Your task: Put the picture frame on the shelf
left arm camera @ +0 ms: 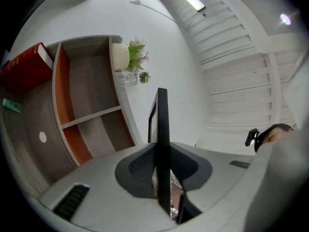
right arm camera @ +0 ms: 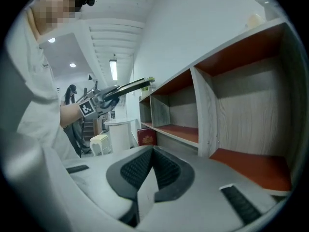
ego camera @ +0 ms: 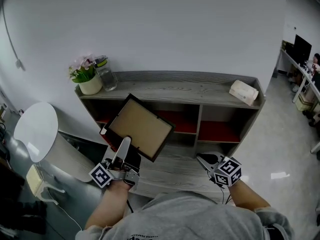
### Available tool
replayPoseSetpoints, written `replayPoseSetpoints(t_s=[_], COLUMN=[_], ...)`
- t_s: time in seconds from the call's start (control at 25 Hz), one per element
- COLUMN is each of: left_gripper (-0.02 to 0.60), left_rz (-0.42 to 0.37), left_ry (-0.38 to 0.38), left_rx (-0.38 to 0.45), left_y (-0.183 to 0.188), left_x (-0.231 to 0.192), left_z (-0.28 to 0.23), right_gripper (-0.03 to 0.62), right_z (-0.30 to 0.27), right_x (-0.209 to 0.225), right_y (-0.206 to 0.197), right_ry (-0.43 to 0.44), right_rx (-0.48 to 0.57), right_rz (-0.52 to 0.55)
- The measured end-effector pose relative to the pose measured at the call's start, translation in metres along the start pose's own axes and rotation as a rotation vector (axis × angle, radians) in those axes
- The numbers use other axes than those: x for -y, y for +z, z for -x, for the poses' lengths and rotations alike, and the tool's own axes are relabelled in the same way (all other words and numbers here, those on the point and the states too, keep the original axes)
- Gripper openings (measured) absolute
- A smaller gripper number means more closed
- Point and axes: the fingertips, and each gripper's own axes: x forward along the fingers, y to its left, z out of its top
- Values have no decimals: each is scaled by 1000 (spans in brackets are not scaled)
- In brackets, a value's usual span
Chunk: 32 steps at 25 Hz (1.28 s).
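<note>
Picture frame, black-edged with a plain brown face, hangs tilted in the air just in front of the left compartments of the shelf, below its top board. The left hand-held gripper clamps the frame's near lower edge; its own view shows the thin black edge standing upright between the two pads.

The right hand-held gripper hovers near the shelf's lower right, its jaws drawn together with nothing between them.

On the top board, a potted plant with pink blossoms and a glass jar crowd the far left end, while a beige pack lies at the right end; the grey stretch between them is bare. The open compartments have red-orange floors and backs. A red book sits low at the left end of the shelf, close under the frame's left corner. A white round seat stands on the floor to the left of the shelf.
</note>
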Motion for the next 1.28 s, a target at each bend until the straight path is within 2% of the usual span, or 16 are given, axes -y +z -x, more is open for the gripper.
replayPoseSetpoints(t_s=[0.16, 0.44, 0.76, 1.0, 1.28], left_gripper=[91, 91, 91, 91, 89], left_rz=[28, 91, 138, 152, 168], left_ry=[14, 49, 72, 100, 148], left_rx=[20, 64, 99, 115, 155], left_y=[16, 40, 50, 51, 55], left_x=[-13, -39, -54, -62, -71], left_z=[-21, -48, -70, -79, -91], right_gripper=[17, 17, 17, 17, 17], right_z=[-4, -10, -18, -18, -14], right_x=[1, 8, 7, 3, 1], right_y=[9, 13, 22, 48, 109], right_ry=[-21, -64, -71, -62, -61], right_rx=[2, 1, 2, 47, 112], right_rz=[37, 25, 50, 48, 102])
